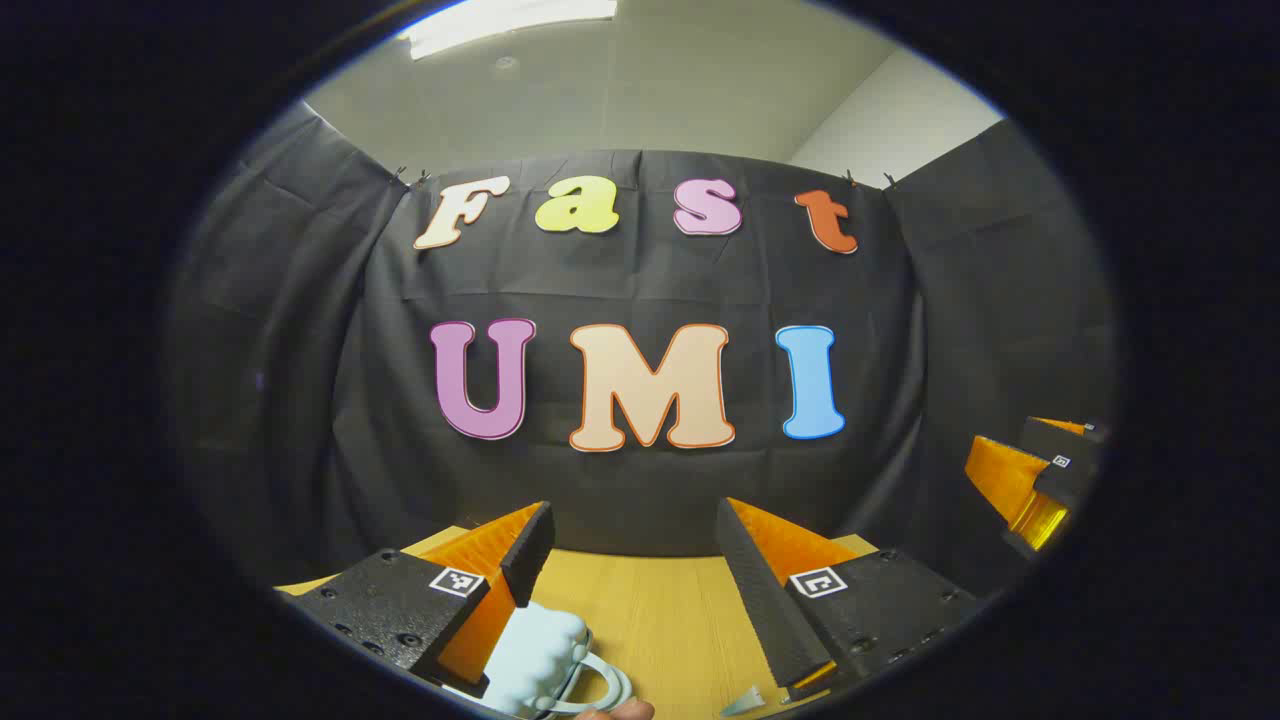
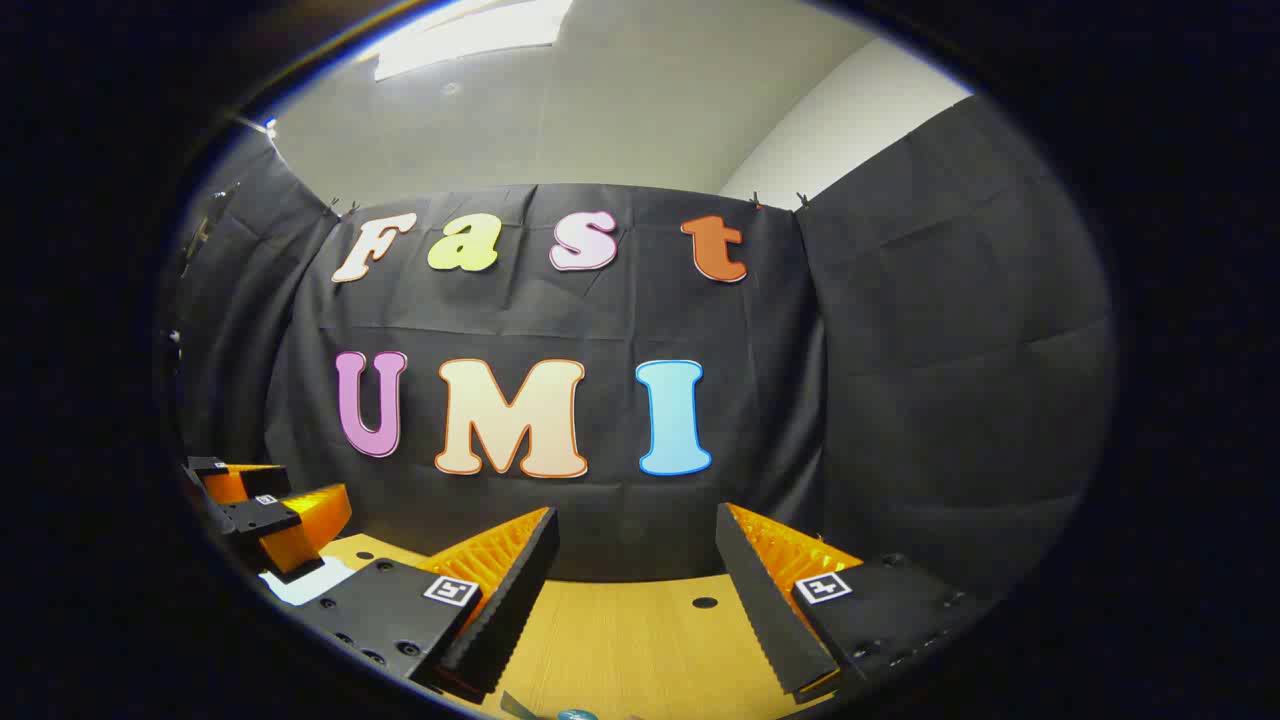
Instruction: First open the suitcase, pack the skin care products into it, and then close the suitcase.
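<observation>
Suitcase [image 1: 545, 665]: pale blue, ridged shell with a looped handle, seen low in the left gripper view at the near edge of the wooden worktop [image 1: 650, 610]. It sits just beside the inner face of the left gripper [image 1: 630, 580]'s near finger; whether they touch cannot be told. Lid appears down, so judged step: opening, not yet begun.

Left gripper: jaws spread wide, holding nothing, raised and looking level at the booth wall. Right gripper [image 2: 635, 590]: jaws also wide, empty, over bare worktop toward the right side, well apart from the case.

A small teal object [image 2: 575, 714] shows at the near edge in the right gripper view; too cropped to identify. Skin care products not made out.

Advice for this step: tip the left gripper down until the case seam is in sight, pinch the lid edge rather than the handle, and steady the base with the right gripper so the case does not slide.
</observation>
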`<action>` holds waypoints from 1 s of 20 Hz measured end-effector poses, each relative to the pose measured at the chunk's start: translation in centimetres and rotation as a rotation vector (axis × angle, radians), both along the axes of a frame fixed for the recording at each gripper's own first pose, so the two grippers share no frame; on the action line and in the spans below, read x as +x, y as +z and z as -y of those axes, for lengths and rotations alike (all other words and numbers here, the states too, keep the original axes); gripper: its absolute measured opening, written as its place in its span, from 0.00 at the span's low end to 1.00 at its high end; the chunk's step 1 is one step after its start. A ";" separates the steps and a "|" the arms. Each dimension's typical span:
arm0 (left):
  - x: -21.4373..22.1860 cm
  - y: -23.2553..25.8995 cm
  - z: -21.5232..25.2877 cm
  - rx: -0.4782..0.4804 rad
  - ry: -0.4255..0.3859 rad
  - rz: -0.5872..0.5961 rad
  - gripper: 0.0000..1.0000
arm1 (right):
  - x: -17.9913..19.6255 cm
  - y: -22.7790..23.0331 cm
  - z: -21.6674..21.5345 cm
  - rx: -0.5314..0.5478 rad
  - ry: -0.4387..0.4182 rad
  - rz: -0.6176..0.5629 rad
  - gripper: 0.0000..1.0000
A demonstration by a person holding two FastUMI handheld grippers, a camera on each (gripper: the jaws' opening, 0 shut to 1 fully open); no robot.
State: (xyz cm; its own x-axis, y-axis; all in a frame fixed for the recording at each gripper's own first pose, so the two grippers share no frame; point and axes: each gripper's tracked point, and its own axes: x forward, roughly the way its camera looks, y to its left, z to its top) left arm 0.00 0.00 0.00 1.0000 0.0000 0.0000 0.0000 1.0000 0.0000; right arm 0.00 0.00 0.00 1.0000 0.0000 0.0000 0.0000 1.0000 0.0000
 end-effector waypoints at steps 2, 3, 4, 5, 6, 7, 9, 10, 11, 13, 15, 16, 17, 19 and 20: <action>-0.1 0.1 -0.3 -0.006 0.001 0.003 0.95 | 0.3 -0.2 -0.3 0.008 0.003 -0.004 0.99; -0.2 -0.1 -0.3 -0.004 0.000 0.001 0.95 | 0.3 -0.4 -0.4 0.008 0.003 -0.007 0.99; -0.2 -0.5 -0.4 0.002 0.000 -0.006 0.94 | 0.5 -0.6 -0.5 0.008 0.006 -0.012 0.99; -0.2 -1.0 -0.4 0.010 -0.003 -0.018 0.92 | 0.5 -0.8 -0.6 0.010 0.009 -0.018 0.99; -0.1 -1.9 -0.5 0.016 -0.004 -0.037 0.92 | 0.5 -1.0 -0.6 0.012 0.012 -0.025 0.99; 0.0 -2.7 -0.6 0.018 -0.006 -0.059 0.92 | 0.4 -1.3 -0.6 0.014 0.014 -0.032 0.99; -0.1 -5.0 -0.8 0.016 -0.007 -0.118 0.95 | 0.4 -1.9 -0.4 0.010 0.014 -0.048 0.99; -0.1 -6.3 -0.9 0.018 -0.005 -0.158 0.95 | 0.4 -2.1 -0.1 0.006 0.011 -0.057 0.99; -0.2 -7.6 -1.2 0.023 0.003 -0.198 0.95 | 0.4 -2.5 0.1 0.004 0.008 -0.066 0.99; -0.2 -9.8 -1.7 0.024 0.015 -0.258 0.95 | 0.4 -3.1 0.5 0.000 0.003 -0.087 0.99; -0.3 -11.9 -1.8 0.026 0.015 -0.307 0.95 | 0.4 -3.7 0.9 -0.015 -0.002 -0.106 0.99; -0.5 -13.1 -1.8 0.029 0.011 -0.332 0.95 | 0.4 -4.1 0.9 -0.027 -0.004 -0.117 0.99; -0.6 -14.2 -1.7 0.032 0.004 -0.360 0.95 | 0.3 -4.6 1.0 -0.040 -0.005 -0.129 0.99; -0.8 -16.6 -1.6 0.036 -0.003 -0.422 0.95 | 0.2 -5.0 1.1 -0.053 -0.006 -0.147 0.99; -0.8 -17.9 -1.5 0.033 -0.005 -0.455 0.95 | 0.1 -5.1 1.0 -0.057 -0.005 -0.153 0.99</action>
